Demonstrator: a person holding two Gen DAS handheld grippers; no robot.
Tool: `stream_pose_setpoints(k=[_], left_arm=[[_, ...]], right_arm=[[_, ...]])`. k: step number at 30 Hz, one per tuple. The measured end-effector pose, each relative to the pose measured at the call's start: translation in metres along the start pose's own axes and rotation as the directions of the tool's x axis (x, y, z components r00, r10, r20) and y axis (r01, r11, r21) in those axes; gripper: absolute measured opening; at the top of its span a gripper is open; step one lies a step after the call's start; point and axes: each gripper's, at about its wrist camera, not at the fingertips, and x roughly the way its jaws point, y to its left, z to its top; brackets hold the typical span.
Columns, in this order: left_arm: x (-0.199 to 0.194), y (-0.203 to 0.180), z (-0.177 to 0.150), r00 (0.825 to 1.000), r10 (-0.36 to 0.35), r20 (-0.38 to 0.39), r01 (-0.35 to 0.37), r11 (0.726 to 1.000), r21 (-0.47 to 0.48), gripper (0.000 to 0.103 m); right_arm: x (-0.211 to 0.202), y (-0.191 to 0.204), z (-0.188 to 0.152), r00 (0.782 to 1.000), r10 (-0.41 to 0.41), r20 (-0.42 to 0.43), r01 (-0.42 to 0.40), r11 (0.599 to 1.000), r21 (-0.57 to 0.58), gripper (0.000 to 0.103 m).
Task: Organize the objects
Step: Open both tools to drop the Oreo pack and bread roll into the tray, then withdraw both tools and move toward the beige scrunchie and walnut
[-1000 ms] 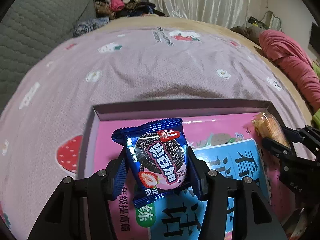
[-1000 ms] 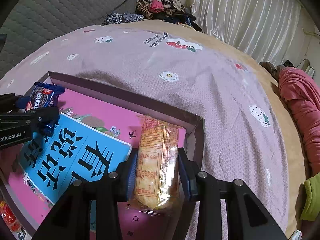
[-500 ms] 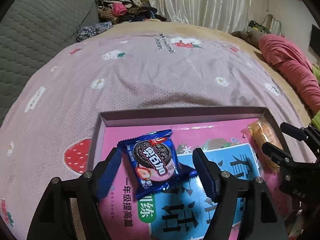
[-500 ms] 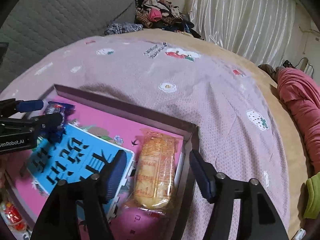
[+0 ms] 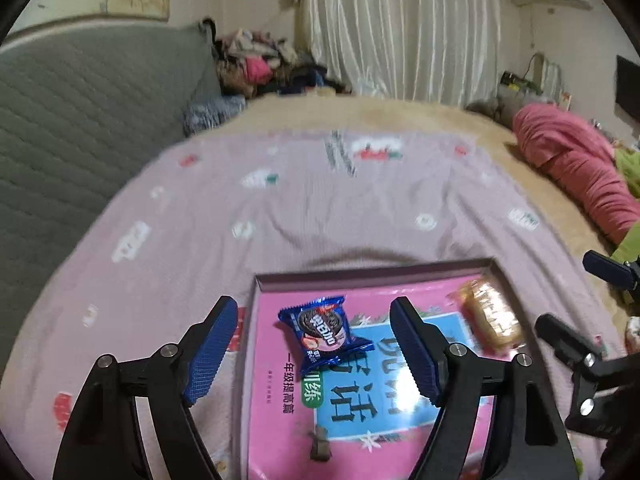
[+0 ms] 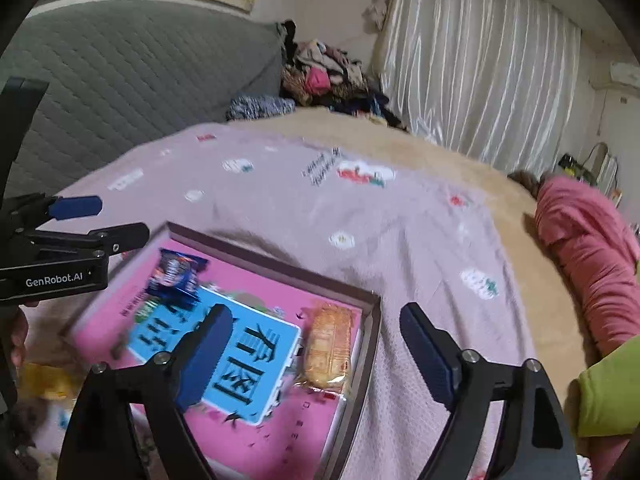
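A shallow box (image 5: 372,274) (image 6: 370,344) with a pink book and a blue label inside lies on the bed. A blue cookie packet (image 5: 325,329) (image 6: 176,274) rests near its far left corner. An orange cracker packet (image 5: 490,316) (image 6: 329,346) lies along its right wall. My left gripper (image 5: 314,346) hovers above the cookie packet, its jaws opening, nothing between the pads. My right gripper (image 6: 314,354) hangs over the cracker packet, jaws opening wide, touching nothing. Each gripper shows at the edge of the other's view.
The box sits on a mauve printed bedspread (image 5: 320,208). A grey quilted headboard (image 5: 80,120) rises at the left, a clothes pile (image 5: 260,60) and curtain behind. A pink blanket (image 6: 588,256) and a green cloth (image 6: 608,392) lie at the right. A yellow packet (image 6: 44,380) sits near the box's left.
Both grippers let go of their packets, which now lie in the box. Both jaws spread wide and both grippers rose and pulled back, so the box looks smaller.
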Motion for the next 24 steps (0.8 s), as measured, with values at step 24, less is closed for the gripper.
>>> stream_pose_setpoints(k=[24], left_arm=[[-0.204,0.027,-0.044,1.000,0.017,0.003,-0.017,0.999,-0.050,0.086]], right_arm=[[-0.209,0.064,0.001,0.993,-0.095,0.063,0.100,0.991,-0.085,0.096]])
